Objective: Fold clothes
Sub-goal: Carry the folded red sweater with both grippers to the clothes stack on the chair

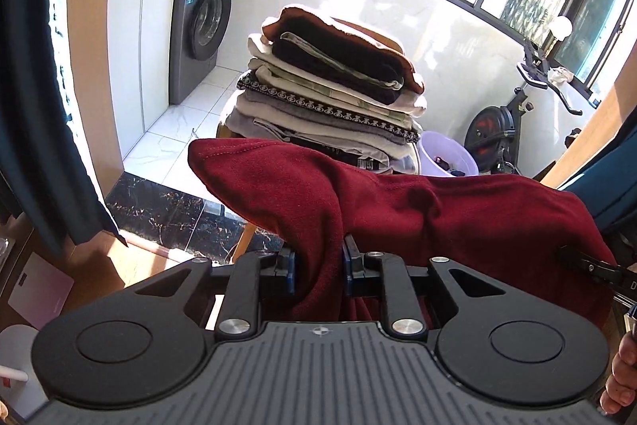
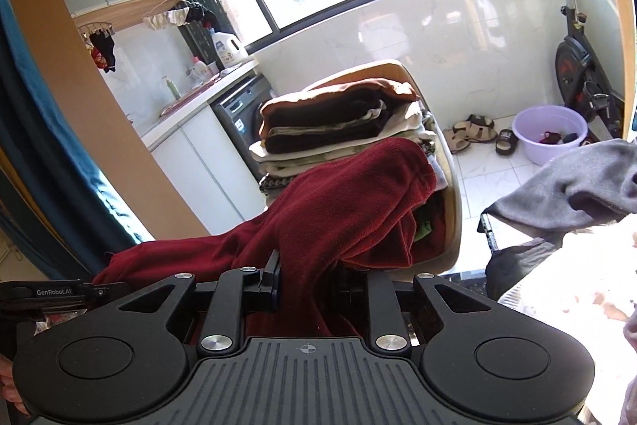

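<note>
Nearest the lens in the left wrist view, the left gripper (image 1: 318, 267) has its 2 blue-padded fingers (image 1: 290, 271) closed in on a bunch of the dark red garment (image 1: 458, 210), with the cloth filling the gap between them. Across the same cloth to the right, the right gripper (image 2: 306, 281) pinches another bunch of it in the same way. Both grips hold the garment up in the air, so it stretches between the 2 tools and droops over them in loose lobes.

Behind it, a stack of folded clothes (image 1: 334, 82) sits on a chair (image 2: 450, 210), which I judge partly by its tan backrest, since the seat is hidden. Further right in the right wrist view lies a grey garment (image 2: 577, 186), and a lilac basin (image 2: 549, 134) stands on the tiled floor.

The step in hand looks like handling 1 held piece, either spreading it to fold or carrying it already doubled toward the stack; the bunched cloth fits both. Either way, the next move needs both grips kept firm and level.
</note>
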A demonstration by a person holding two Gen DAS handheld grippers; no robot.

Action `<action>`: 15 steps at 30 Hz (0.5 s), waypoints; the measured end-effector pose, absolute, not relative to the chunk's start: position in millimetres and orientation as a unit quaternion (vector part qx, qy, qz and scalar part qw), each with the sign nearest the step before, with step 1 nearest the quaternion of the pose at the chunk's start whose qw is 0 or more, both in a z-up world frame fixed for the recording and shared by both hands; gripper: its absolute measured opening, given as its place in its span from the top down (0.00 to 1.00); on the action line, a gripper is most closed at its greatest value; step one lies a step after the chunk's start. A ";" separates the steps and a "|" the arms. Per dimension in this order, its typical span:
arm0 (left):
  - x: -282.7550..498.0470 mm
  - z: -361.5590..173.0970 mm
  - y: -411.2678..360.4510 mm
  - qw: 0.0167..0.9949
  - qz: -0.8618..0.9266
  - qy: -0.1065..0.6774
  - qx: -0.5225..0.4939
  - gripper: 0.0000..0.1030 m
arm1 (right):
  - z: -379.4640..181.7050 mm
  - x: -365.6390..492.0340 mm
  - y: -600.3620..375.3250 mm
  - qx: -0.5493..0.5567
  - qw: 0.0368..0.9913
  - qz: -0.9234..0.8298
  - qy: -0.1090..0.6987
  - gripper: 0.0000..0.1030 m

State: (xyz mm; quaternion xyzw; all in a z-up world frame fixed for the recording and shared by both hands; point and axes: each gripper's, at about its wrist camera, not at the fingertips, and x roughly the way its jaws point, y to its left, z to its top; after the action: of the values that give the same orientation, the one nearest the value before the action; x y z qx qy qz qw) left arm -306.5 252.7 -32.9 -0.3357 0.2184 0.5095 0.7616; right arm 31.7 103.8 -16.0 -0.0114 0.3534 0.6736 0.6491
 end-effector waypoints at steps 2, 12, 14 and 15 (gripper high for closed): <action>-292.6 -29.8 292.6 0.756 0.512 0.209 -0.351 0.79 | -9.1 48.8 143.4 -0.011 0.648 0.680 0.342 0.82; -224.3 22.5 458.3 0.782 0.516 0.156 -0.313 0.79 | 54.9 130.7 346.8 -0.021 0.641 0.718 0.273 0.81; -218.6 34.1 494.8 0.789 0.517 0.149 -0.298 0.79 | 68.9 144.6 386.8 -0.019 0.641 0.722 0.260 0.81; -215.8 39.9 513.3 0.792 0.517 0.145 -0.290 0.79 | 73.6 150.3 405.1 -0.016 0.642 0.723 0.257 0.81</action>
State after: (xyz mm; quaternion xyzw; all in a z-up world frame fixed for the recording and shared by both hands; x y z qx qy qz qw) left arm -215.8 513.3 39.9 -0.2904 0.1455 0.5170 0.7920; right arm 150.3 405.1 73.6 -0.0159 0.2571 0.7225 0.6416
